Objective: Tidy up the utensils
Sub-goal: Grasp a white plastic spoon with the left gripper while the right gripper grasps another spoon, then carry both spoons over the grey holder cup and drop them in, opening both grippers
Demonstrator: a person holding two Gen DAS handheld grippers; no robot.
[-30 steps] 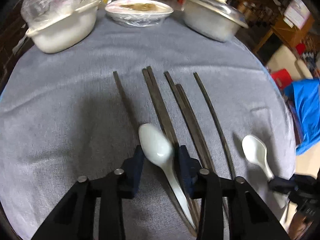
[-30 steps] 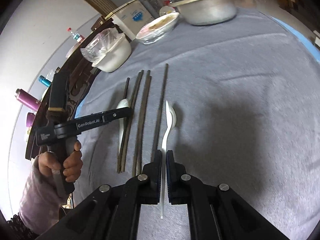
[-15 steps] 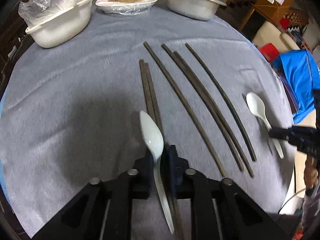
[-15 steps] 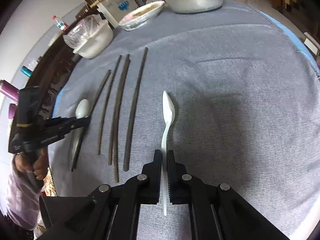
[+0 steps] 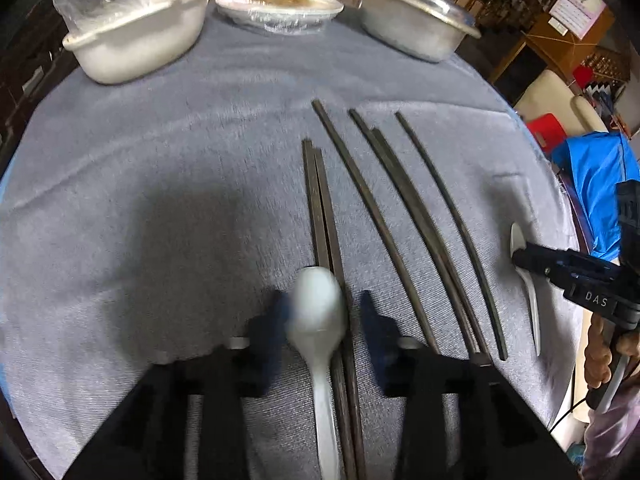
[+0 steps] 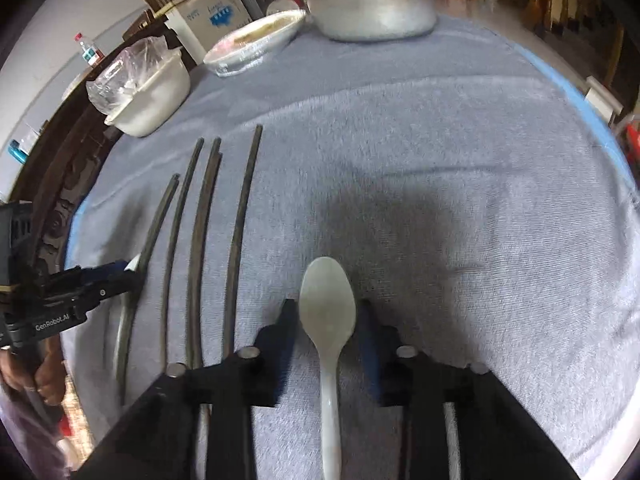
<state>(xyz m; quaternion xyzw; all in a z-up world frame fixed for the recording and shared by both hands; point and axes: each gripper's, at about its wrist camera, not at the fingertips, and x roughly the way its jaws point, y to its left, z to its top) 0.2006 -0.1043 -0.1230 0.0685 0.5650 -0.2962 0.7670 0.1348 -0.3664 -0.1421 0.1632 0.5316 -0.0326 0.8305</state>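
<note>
Several dark chopsticks (image 5: pixel 376 216) lie in a row on the grey cloth (image 5: pixel 160 168); they also show in the right wrist view (image 6: pixel 200 216). My left gripper (image 5: pixel 322 316) is open, its jaws either side of a white spoon (image 5: pixel 318 312) that rests partly on a chopstick pair. My right gripper (image 6: pixel 327 316) is open around a second white spoon (image 6: pixel 328 300) lying flat on the cloth, right of the chopsticks. That spoon (image 5: pixel 526 276) and the right gripper (image 5: pixel 516 258) show at the right of the left wrist view.
At the far edge stand a white tub with plastic wrap (image 5: pixel 132 32), a wrapped dish of food (image 5: pixel 280 6) and a lidded metal pot (image 5: pixel 412 24). The table edge (image 5: pixel 560 184) curves close on the right, with a blue item (image 5: pixel 600 184) beyond.
Both grippers have opened and let go of their spoons. The right spoon, held on edge before, now lies flat on the cloth; the left spoon rests by the chopstick pair.
</note>
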